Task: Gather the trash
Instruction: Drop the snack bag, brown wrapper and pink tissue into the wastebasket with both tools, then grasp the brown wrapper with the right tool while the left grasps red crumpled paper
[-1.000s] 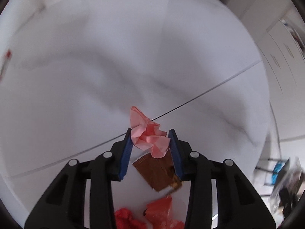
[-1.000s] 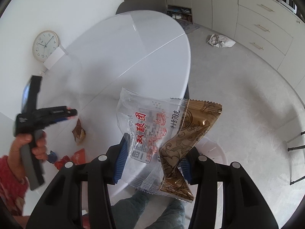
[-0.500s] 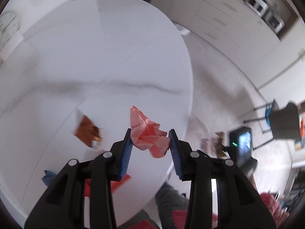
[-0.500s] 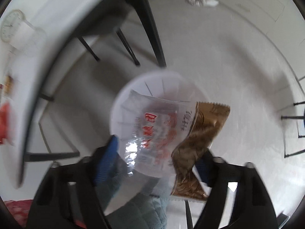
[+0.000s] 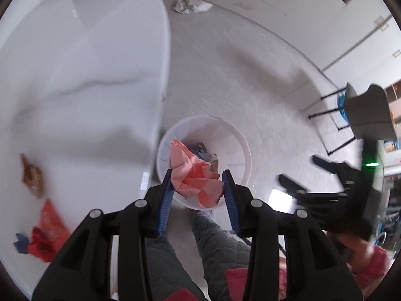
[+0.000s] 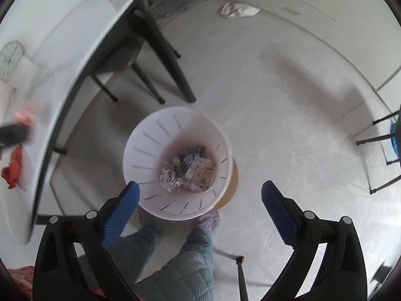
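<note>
Left gripper (image 5: 197,184) pinches crumpled pink paper (image 5: 193,175) over the white bin (image 6: 140,148) on the floor right of the table (image 5: 82,75) — right gripper (image 6: 199,195) jaws opening wide, nothing between them — wrappers (image 6: 190,169) lie in the bin, blurred.

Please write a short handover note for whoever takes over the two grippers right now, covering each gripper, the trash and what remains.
Left gripper: shut on a crumpled pink paper, held over the white bin on the floor beside the table.
Right gripper: jaws opening, nothing between them, above the same bin.
Done: wrappers and a paper ball lie in the bin.
Left: drop the pink paper in, then fetch the red wrappers, the brown wrapper and the blue scrap from the table.
</note>
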{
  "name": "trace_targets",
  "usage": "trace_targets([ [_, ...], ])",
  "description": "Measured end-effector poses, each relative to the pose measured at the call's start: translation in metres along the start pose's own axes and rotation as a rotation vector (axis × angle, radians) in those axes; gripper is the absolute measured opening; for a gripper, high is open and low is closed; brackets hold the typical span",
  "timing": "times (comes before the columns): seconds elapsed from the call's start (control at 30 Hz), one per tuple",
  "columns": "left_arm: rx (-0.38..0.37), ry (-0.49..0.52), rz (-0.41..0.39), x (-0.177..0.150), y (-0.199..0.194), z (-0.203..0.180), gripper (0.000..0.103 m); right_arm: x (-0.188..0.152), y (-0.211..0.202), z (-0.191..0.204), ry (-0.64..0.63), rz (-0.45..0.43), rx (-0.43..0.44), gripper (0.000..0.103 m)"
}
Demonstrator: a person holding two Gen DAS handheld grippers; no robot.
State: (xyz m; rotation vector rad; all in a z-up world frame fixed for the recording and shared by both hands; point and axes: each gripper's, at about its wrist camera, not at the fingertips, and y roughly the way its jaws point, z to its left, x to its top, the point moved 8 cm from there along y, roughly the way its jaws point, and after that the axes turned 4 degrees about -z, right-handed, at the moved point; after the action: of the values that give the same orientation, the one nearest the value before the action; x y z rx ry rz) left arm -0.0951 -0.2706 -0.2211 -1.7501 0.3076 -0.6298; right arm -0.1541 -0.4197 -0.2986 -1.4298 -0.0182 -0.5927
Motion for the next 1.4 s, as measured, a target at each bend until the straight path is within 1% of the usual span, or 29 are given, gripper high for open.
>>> trace_targets([
  [0.07, -0.013, 0.015, 0.030, -0.005, 0.015, -0.009, 0.043, 0.004, -0.013, -0.009, 0.015, -0.026, -0.001, 0.100],
  [0.1, -0.021, 0.014, 0.049, -0.008, 0.021, -0.013, 0.055, 0.006, -0.019, -0.013, 0.020, -0.036, -0.002, 0.100],
  [0.13, -0.022, 0.012, 0.060, -0.011, 0.024, -0.017, 0.072, 0.008, -0.024, -0.017, 0.023, -0.042, -0.002, 0.100],
  [0.23, 0.006, 0.015, 0.072, -0.017, 0.027, -0.020, 0.087, 0.011, -0.031, -0.022, 0.033, -0.063, 0.004, 0.100],
  [0.33, 0.007, 0.035, 0.068, -0.016, 0.019, -0.025, 0.092, 0.017, -0.035, -0.023, 0.046, -0.076, 0.022, 0.100],
  [0.47, 0.028, 0.018, -0.017, -0.006, -0.004, -0.022, 0.092, 0.023, -0.038, -0.019, 0.061, -0.091, 0.051, 0.100],
  [0.6, 0.051, -0.019, -0.100, 0.001, -0.037, -0.003, 0.092, 0.032, -0.044, -0.003, 0.034, -0.110, 0.065, 0.100],
  [0.73, 0.102, -0.078, -0.191, 0.001, -0.074, 0.028, 0.092, 0.043, -0.056, 0.024, -0.028, -0.130, 0.094, 0.100],
  [0.8, 0.142, -0.130, -0.241, -0.005, -0.097, 0.050, 0.093, 0.051, -0.061, 0.049, -0.084, -0.133, 0.132, 0.100],
  [0.83, 0.163, -0.155, -0.261, -0.009, -0.107, 0.062, 0.095, 0.055, -0.064, 0.065, -0.125, -0.133, 0.157, 0.100],
  [0.87, 0.195, -0.190, -0.285, -0.016, -0.121, 0.079, 0.095, 0.057, -0.065, 0.077, -0.159, -0.132, 0.175, 0.100],
  [0.93, 0.250, -0.259, -0.310, -0.032, -0.140, 0.111, 0.095, 0.065, -0.068, 0.116, -0.279, -0.127, 0.228, 0.100],
  [0.97, 0.271, -0.287, -0.312, -0.040, -0.146, 0.123, 0.095, 0.068, -0.069, 0.142, -0.361, -0.121, 0.258, 0.100],
  [1.03, 0.321, -0.348, -0.313, -0.059, -0.156, 0.150, 0.095, 0.069, -0.068, 0.179, -0.480, -0.112, 0.292, 0.100],
  [1.07, 0.349, -0.393, -0.315, -0.071, -0.162, 0.166, 0.095, 0.069, -0.067, 0.205, -0.562, -0.108, 0.307, 0.100],
  [1.17, 0.397, -0.513, -0.305, -0.105, -0.172, 0.201, 0.095, 0.069, -0.062, 0.256, -0.693, -0.110, 0.326, 0.100],
  [1.2, 0.408, -0.561, -0.301, -0.117, -0.175, 0.212, 0.095, 0.070, -0.056, 0.280, -0.725, -0.108, 0.334, 0.100],
  [1.27, 0.416, -0.642, -0.292, -0.138, -0.177, 0.229, 0.095, 0.068, -0.048, 0.306, -0.738, -0.094, 0.350, 0.100],
  [1.3, 0.419, -0.671, -0.288, -0.145, -0.176, 0.238, 0.095, 0.067, -0.037, 0.326, -0.737, -0.077, 0.357, 0.100],
  [1.4, 0.426, -0.728, -0.280, -0.165, -0.175, 0.254, 0.095, 0.058, -0.013, 0.366, -0.747, -0.041, 0.352, 0.099],
])
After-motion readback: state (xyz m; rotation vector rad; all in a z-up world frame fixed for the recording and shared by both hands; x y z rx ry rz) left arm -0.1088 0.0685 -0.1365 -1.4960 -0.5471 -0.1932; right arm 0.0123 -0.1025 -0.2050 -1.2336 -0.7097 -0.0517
